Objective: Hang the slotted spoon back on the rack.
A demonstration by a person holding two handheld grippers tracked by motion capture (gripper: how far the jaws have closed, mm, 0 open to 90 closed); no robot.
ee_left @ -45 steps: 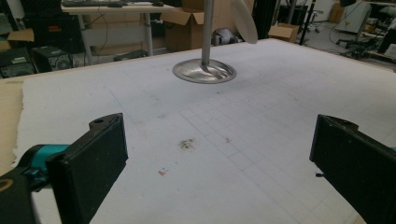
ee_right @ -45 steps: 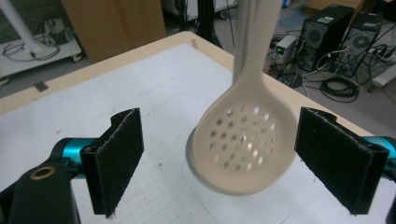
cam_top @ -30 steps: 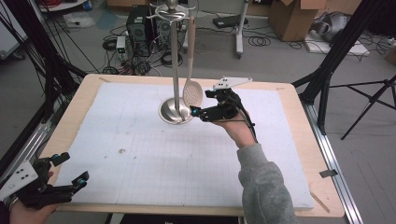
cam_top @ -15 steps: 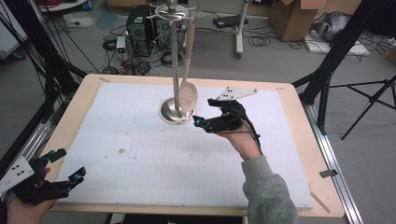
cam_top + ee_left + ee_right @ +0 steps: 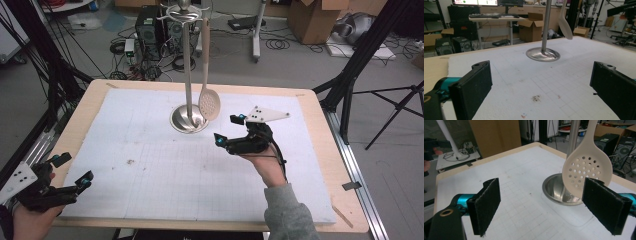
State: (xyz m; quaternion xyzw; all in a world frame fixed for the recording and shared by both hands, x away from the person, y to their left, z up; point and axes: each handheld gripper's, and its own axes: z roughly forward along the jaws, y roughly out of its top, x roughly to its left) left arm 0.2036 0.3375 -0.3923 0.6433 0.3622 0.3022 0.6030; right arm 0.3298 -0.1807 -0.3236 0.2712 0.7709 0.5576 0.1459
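Hanging skimmer [image 5: 587, 167]; right gripper [image 5: 227, 131] agape

The right gripper [image 5: 227, 130] draws back from the slotted spoon [image 5: 209, 104] toward the near edge, jaws spread apart. The left gripper [image 5: 72, 170] sits slightly farther left at the table's [image 5: 320, 150] corner.

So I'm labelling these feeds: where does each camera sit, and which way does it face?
High view: above the person's side, looking forward and down on the table; both forearms and claws enter below.
Left gripper view: rides the left claw, low at the near-left corner, facing the stand; both black jaws show.
Right gripper view: rides the right claw, close to the slotted spoon.
All share stand and spoon.
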